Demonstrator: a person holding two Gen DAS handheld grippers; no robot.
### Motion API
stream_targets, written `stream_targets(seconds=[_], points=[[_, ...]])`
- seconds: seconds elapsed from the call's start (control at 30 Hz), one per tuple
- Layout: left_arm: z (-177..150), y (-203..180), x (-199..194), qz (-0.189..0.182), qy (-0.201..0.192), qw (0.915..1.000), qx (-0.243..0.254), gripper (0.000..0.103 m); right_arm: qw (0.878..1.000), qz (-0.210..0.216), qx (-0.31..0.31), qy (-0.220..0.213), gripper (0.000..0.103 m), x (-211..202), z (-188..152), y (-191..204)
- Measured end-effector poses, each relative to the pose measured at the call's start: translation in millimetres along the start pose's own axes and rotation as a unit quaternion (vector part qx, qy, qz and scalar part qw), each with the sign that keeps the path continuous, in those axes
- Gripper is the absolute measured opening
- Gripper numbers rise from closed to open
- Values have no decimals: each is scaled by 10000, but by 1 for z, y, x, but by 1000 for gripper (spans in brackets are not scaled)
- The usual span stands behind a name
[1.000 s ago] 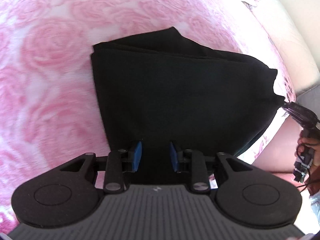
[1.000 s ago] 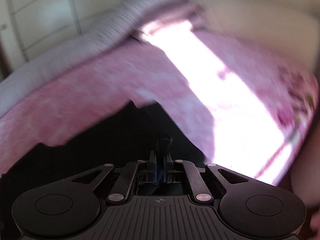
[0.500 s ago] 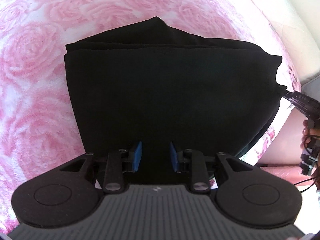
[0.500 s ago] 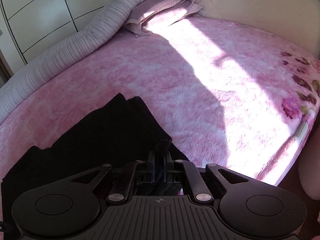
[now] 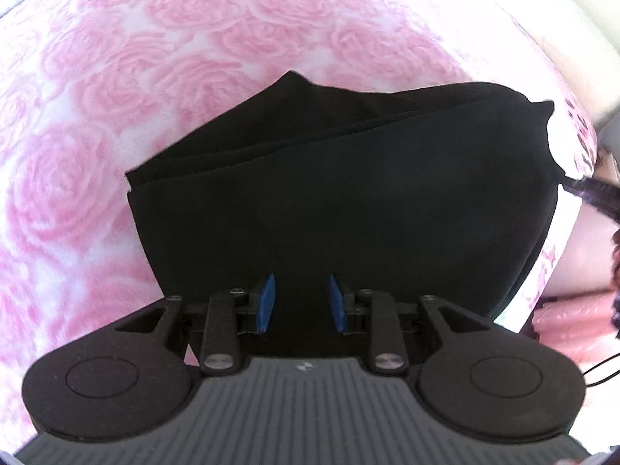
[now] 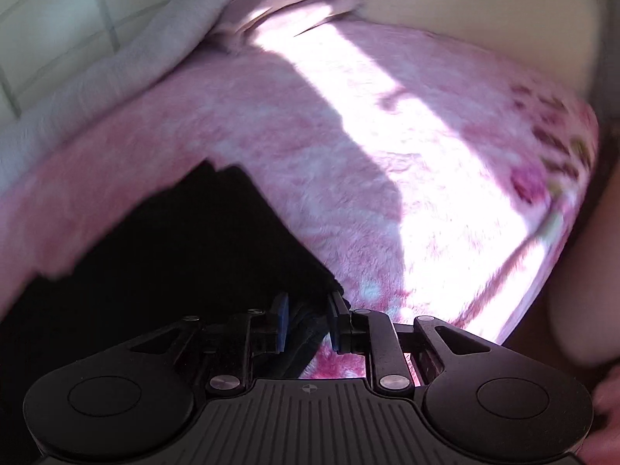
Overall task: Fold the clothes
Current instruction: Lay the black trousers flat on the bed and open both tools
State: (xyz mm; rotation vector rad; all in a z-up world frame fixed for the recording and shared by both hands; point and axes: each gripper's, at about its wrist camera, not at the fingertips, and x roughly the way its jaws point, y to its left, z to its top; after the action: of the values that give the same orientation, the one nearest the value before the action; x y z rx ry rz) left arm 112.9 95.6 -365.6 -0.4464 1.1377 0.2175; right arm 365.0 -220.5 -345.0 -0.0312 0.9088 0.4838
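A black garment (image 5: 341, 193), folded into several layers, is spread on a bed covered by a pink blanket (image 5: 116, 108) with a rose pattern. Seen from the left wrist, the left tongs (image 5: 301, 303) are held over the near edge of the garment with the blue pads (image 5: 266, 302) parted; nothing is gripped between them, and dark cloth fills the gap below. The stacked fold edges are seen ahead and to the left of these tongs. At the far right of that view, the tips of the right tongs (image 5: 589, 193) are seen at the garment's right corner, where the cloth is drawn to a point.

In the right wrist view, which is blurred, the right tongs (image 6: 308, 323) are partly opened, with a bunched fold of the garment (image 6: 174, 263) lying between the pads; whether it is pinched cannot be told. The garment extends ahead and to the left of these tongs. To the right and ahead, a bright band of sunlight is laid across the blanket (image 6: 348, 213). A grey quilt (image 6: 116, 66) is bunched along the far left edge of the bed, with white cabinet doors (image 6: 50, 27) behind it.
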Motion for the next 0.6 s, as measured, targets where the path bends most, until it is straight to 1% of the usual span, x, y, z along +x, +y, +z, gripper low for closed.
stream_targets(seconds=[0.07, 0.13, 0.2, 0.3, 0.4, 0.5, 0.57, 0.6], points=[[3, 4, -2, -77, -2, 9999, 134, 25, 9989, -428, 28, -195, 19, -22, 2, 2], [9, 6, -2, -126, 80, 9995, 290, 25, 9965, -799, 166, -159, 19, -43, -4, 5], [17, 8, -1, -137, 190, 9983, 540, 25, 9935, -950, 606, 158, 20, -61, -19, 10], [24, 13, -22, -149, 176, 9951, 965, 25, 9841, -1176, 1184, 617, 20, -96, -51, 31], [31, 18, -45, -166, 147, 9902, 1382, 25, 9765, -1215, 1622, 740, 20, -129, -85, 82], [37, 23, -68, -183, 117, 9835, 1796, 26, 9694, -1047, 1978, 1004, 20, -153, -107, 141], [41, 27, -83, -194, 97, 9781, 2070, 26, 9699, -850, 2000, 1099, 20, -167, -114, 177], [44, 28, -91, -199, 87, 9751, 2207, 26, 9708, -832, 1946, 1134, 20, -173, -117, 194]])
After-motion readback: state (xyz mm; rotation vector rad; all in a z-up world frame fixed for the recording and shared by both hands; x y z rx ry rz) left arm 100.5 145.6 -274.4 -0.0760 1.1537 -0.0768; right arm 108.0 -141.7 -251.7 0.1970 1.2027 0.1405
